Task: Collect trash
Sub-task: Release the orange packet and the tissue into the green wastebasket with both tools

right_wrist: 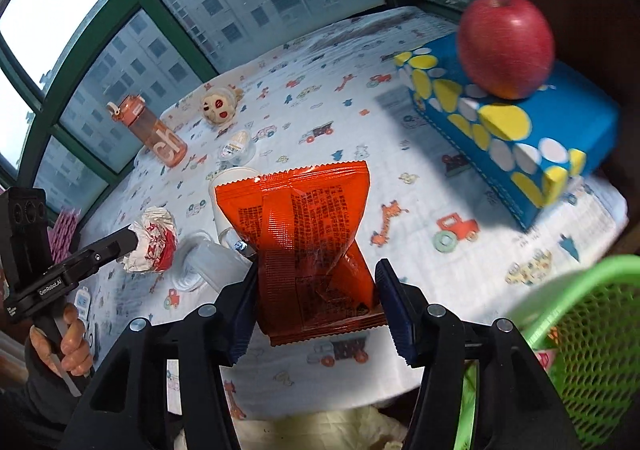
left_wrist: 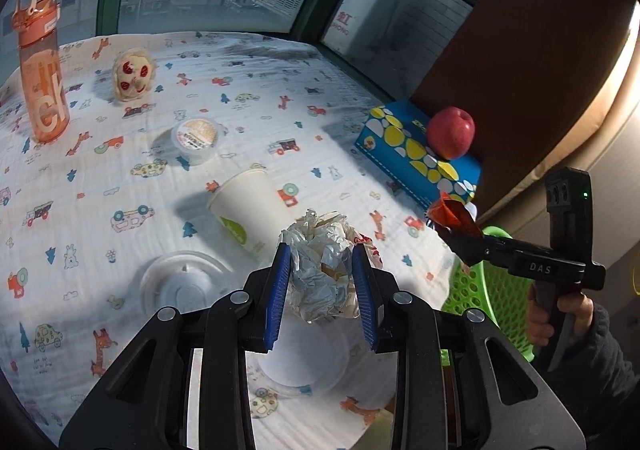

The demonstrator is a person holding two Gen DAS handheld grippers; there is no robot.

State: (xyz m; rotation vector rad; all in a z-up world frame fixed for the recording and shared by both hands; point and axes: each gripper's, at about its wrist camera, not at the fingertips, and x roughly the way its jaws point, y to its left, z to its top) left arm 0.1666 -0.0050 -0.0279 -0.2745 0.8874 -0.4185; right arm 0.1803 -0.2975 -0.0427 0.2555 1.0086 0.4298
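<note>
**Helper:** What did you have in hand just then, and where was it?

**Me:** My right gripper (right_wrist: 316,302) was clamped on an orange snack wrapper (right_wrist: 308,234), held up off the counter (right_wrist: 400,153) near the green mesh basket (right_wrist: 592,350) at its edge. My left gripper (left_wrist: 322,290) was clamped on a crumpled paper ball (left_wrist: 320,270), above a clear plastic lid (left_wrist: 184,282) and in front of the tipped paper cup (left_wrist: 248,209).

**Helper:** How would you have dropped them well?

**Me:** I judged each piece needed to be fully over the basket's opening before I let go; the wrapper was light and could flutter past the rim. I'd have kept clear of the apple (right_wrist: 506,45) resting on the blue tissue box (right_wrist: 552,137).

**Helper:** Anything left?

**Me:** The cup, the lid and a small sealed cup (left_wrist: 197,139) still lay on the cloth.
</note>
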